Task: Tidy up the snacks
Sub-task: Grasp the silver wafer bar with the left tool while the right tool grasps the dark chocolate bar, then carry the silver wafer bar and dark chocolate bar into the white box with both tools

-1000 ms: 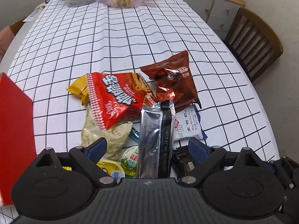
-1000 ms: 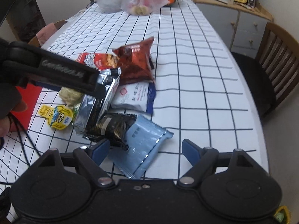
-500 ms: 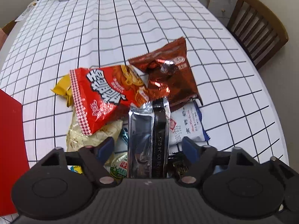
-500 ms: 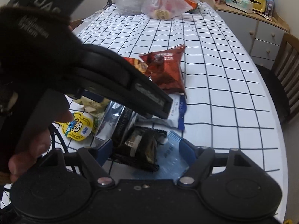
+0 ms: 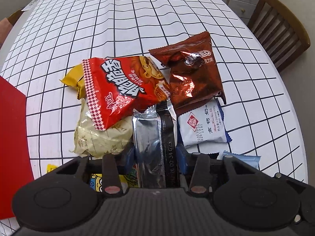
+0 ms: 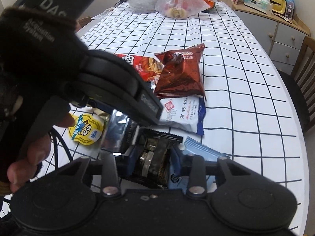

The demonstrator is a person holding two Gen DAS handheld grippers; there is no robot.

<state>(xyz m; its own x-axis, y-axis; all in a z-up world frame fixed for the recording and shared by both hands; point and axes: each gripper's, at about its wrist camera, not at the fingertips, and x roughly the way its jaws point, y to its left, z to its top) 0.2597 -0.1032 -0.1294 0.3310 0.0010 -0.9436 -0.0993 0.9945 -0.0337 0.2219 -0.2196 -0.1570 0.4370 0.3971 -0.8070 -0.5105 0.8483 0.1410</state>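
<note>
Left wrist view: left gripper (image 5: pixel 155 155) has just been closing onto the silver-and-black foil packet (image 5: pixel 154 137), lower centre.
Right gripper (image 6: pixel 152 155) has just been closing onto the dark crinkled wrapper (image 6: pixel 155 157); lift both straight up, slowly.

Our left gripper (image 5: pixel 156 159) is matte black plastic, with two round hubs flanking a ribbed centre plate, angular link arms fixed by silver pins, and blue fingers (image 5: pixel 129 157). Small silver screws sit on its right-hand hub. Our right gripper (image 6: pixel 152 157) has the same build: black hubs, pinned link arms, blue fingers (image 6: pixel 175 160), with two tiny holes in its smooth centre plate. Seen from the right wrist, the left unit's black housing carries grey lettering, partly legible as "Acquisition System". Our left hand (image 6: pixel 37 149) wraps its handle, beside a thin black cable (image 6: pixel 59 145).
</note>
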